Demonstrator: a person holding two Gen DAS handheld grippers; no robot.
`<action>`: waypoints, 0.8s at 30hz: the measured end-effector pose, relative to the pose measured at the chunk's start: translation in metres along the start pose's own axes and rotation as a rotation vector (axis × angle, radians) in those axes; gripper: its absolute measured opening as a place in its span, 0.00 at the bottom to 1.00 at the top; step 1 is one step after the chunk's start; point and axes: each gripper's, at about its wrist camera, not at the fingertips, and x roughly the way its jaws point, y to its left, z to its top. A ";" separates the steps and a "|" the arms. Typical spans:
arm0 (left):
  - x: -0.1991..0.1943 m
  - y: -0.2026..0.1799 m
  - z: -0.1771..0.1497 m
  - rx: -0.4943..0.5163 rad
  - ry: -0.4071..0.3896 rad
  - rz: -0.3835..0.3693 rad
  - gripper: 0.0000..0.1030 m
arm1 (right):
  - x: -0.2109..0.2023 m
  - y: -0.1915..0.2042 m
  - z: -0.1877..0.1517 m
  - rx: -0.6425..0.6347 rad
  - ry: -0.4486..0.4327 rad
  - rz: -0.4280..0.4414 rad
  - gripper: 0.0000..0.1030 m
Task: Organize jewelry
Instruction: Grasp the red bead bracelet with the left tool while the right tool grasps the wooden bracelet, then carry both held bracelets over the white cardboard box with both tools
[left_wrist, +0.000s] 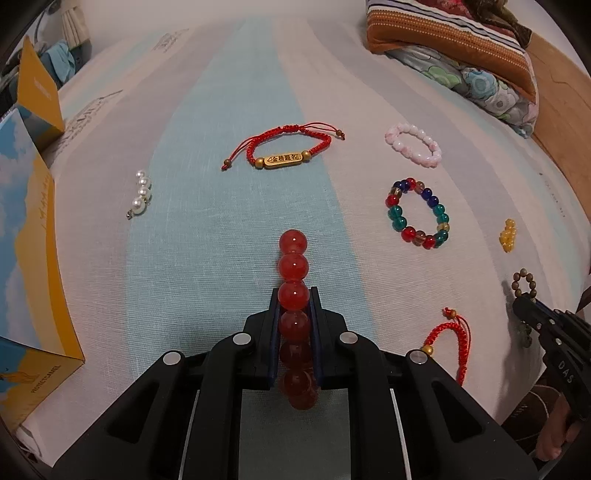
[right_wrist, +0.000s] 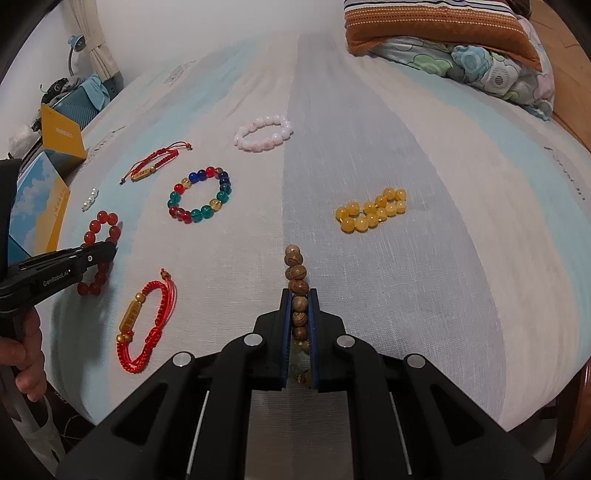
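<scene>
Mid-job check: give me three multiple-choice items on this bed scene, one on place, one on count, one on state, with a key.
1. The pink bead bracelet lies:
A. farther up the bed than the multicoloured bracelet
B. inside the yellow box
C. in a gripper

2. Red cord bracelets with gold charms:
A. one
B. two
C. four

3. The right gripper is:
A. open, empty
B. shut on the wooden bead bracelet
C. shut on the yellow bead bracelet

Key: 1 A, it lies beyond the multicoloured one. 2 B, one far, one near. 3 B, wooden beads sit pinched between its pads.
</scene>
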 end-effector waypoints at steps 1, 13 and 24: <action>-0.001 0.000 0.000 0.000 -0.001 -0.001 0.12 | 0.000 0.000 0.000 0.003 -0.002 -0.002 0.07; -0.027 -0.002 -0.002 0.002 -0.026 -0.010 0.12 | -0.023 0.009 -0.002 0.000 -0.051 0.008 0.07; -0.063 0.009 -0.012 -0.010 -0.072 -0.003 0.12 | -0.040 0.024 0.007 0.004 -0.070 -0.016 0.07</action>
